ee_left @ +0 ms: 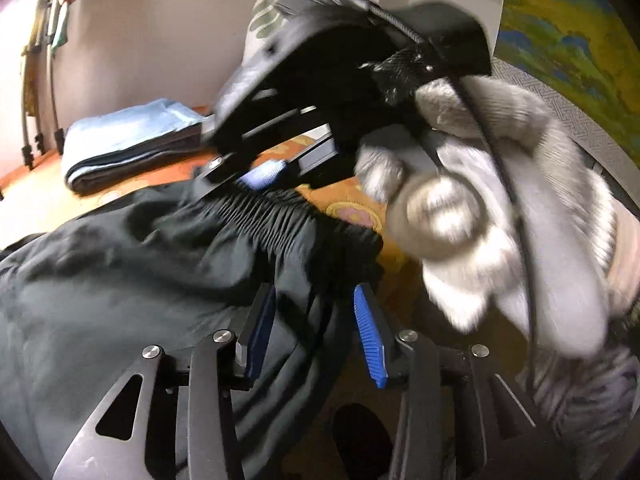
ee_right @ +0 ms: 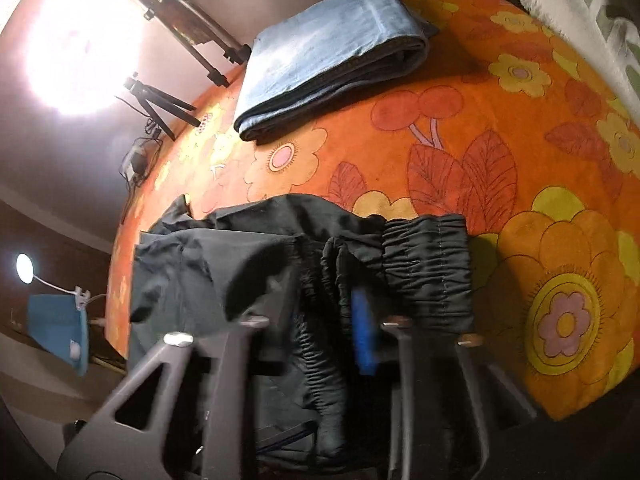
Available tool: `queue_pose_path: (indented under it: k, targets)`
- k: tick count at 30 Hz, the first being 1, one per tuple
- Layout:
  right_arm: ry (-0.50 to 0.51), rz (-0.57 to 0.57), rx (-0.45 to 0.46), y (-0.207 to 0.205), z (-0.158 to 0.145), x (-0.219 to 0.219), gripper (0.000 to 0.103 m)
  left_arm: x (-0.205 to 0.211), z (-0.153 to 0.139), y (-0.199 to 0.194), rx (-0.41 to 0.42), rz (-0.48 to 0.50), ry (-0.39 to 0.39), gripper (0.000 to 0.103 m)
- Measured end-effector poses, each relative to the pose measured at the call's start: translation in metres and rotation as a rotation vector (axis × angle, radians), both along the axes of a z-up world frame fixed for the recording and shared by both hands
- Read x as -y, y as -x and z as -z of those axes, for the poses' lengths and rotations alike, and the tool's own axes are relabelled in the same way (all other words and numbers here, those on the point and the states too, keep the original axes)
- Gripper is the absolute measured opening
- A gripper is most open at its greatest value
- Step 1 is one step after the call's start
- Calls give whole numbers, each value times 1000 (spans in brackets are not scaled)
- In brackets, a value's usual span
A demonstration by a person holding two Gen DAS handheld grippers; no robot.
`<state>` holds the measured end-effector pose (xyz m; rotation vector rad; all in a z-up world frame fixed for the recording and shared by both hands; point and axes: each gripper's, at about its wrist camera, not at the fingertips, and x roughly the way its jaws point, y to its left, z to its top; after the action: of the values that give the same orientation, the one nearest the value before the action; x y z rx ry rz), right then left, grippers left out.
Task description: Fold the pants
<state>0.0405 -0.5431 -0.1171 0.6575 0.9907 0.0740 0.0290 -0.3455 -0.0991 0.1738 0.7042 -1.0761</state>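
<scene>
Dark pants (ee_left: 120,264) with a gathered elastic waistband (ee_left: 276,216) lie bunched on the orange floral bedspread (ee_right: 500,128). My left gripper (ee_left: 316,332) has its blue pads apart, with pants fabric lying between them near the waistband. The right gripper (ee_left: 276,172), held by a grey-gloved hand (ee_left: 480,208), sits just beyond at the waistband's far edge. In the right wrist view the pants (ee_right: 224,256) fill the lower middle, and the right gripper (ee_right: 324,320) has waistband fabric (ee_right: 428,264) between its fingers; its jaw gap is blurred.
A folded stack of light-blue jeans (ee_right: 332,52) lies further back on the bed, also in the left wrist view (ee_left: 132,140). Tripod legs (ee_right: 160,108) and a bright lamp (ee_right: 80,44) stand beside the bed. A white fringed blanket (ee_right: 560,4) lies at the far right.
</scene>
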Motion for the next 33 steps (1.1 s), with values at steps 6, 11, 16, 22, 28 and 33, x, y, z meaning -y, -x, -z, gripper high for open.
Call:
queue_pose_path:
  k: [6,11,16,22,28,33]
  targets:
    - [-8,-45,185,17,-24,3,19,-83,-24,-3,-4,-88,-14,50]
    - [199,24,100,19,-26,8,45,-156,-33,-29,-18,-262,-83,50]
    - [239,58,196,31,-58,3,58,-237,-37,-47,-38,-489,-97,50]
    - [234,-97,273,12,-86,-57,58,-300,-18,-66,-130,-688,-72,50]
    - [165,-272,276,-25,-92,-128,58,-309,-1,-65,-166,-715,-101,50]
    - [122,-409,245,-55,-86,-189,58,-316,7,-59,-206,-707,-109,50]
